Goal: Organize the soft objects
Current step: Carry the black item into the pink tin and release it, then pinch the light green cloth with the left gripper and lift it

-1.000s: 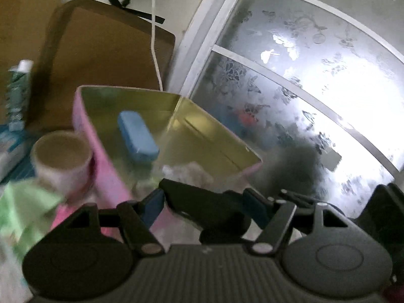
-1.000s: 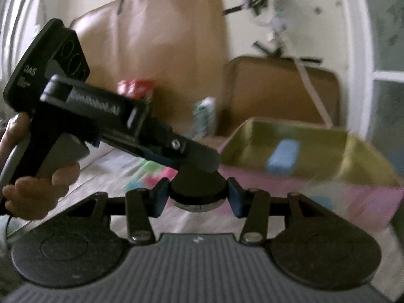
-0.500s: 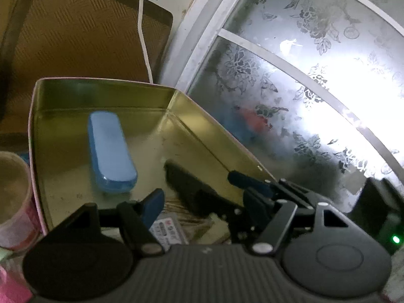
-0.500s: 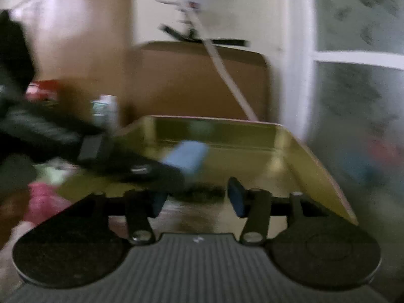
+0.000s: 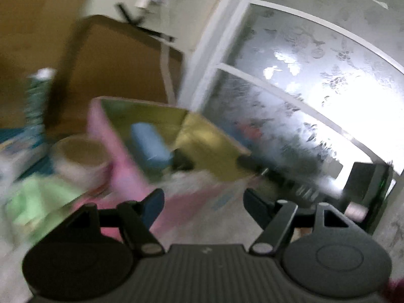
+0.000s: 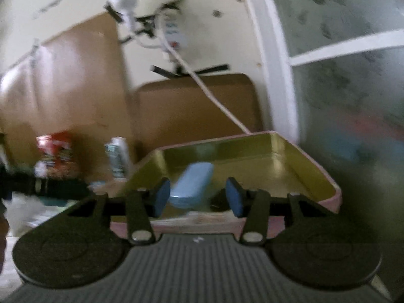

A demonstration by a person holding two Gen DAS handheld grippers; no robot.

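A pink tin with a gold inside (image 5: 118,149) (image 6: 313,171) stands by the window. A blue soft pad (image 5: 149,144) (image 6: 192,184) lies in it, with a small dark object (image 5: 183,160) beside it. My left gripper (image 5: 203,205) is open and empty, back from the tin's near side. My right gripper (image 6: 198,197) is open and empty, its fingers just in front of the tin, framing the blue pad. A green cloth (image 5: 38,202) lies at the left of the tin. The left view is blurred.
A paper cup (image 5: 80,156) stands against the tin's left wall. A brown board (image 6: 197,108) and white cable (image 6: 214,98) are behind the tin. A frosted window (image 5: 303,96) is on the right. A red packet (image 6: 55,154) and a small bottle (image 6: 117,159) stand at left.
My left gripper has pulled back out of the tin and away from the right gripper. A dark object that the right gripper held a second ago now lies in the tin.
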